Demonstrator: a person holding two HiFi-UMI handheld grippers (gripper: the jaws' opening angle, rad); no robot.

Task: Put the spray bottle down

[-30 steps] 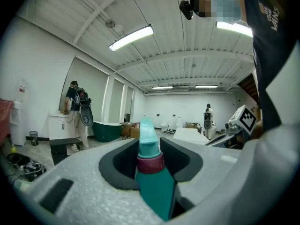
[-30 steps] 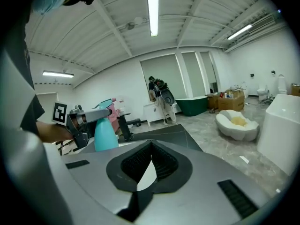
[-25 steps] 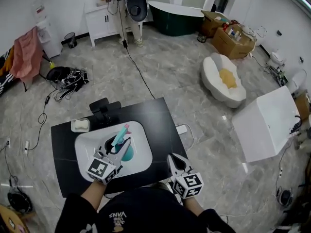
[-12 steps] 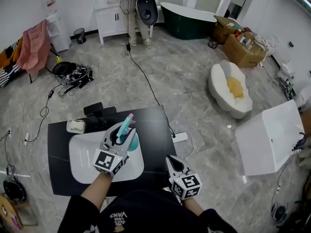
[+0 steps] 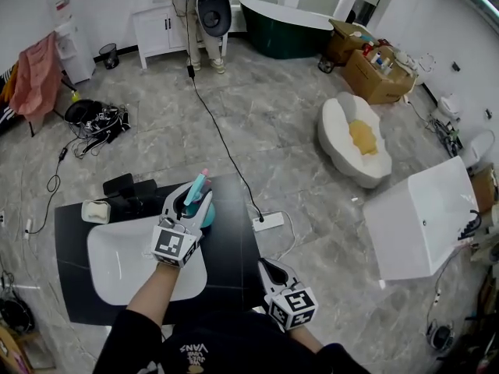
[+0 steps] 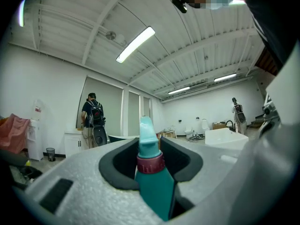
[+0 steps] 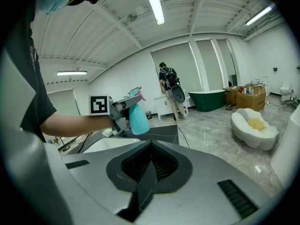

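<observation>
Aim for the black counter [image 5: 234, 244]. The bare strip at 3 o'clock of the white basin [image 5: 117, 263] looks flat and free. The bottle [image 5: 206, 215] hangs over the far end of that strip, by the basin's 1 o'clock corner. The left gripper [image 5: 195, 197] has it clamped, jaws partway closed on its shoulders just under the collar.

The best move, I judge, is straight down with the bottle upright until its base sits flat on the black top, well off the basin's rim. Only then spread the jaws. The grip is high and the body hangs free below it, so letting go early could tip the bottle. The right gripper [image 5: 269, 269], at 5 o'clock of the basin, is closed tight on nothing and need not join in.

- **Counter:** dark, smooth and faintly veined, like stone.
- **Basin:** glossy white, a shallow rounded rectangle.
- **Bottle:** teal plastic with a pear-shaped body, a dark red collar and a paler trigger head with a pink tip.
- **Pads** [image 7: 164, 165]**:** black and ribbed.
</observation>
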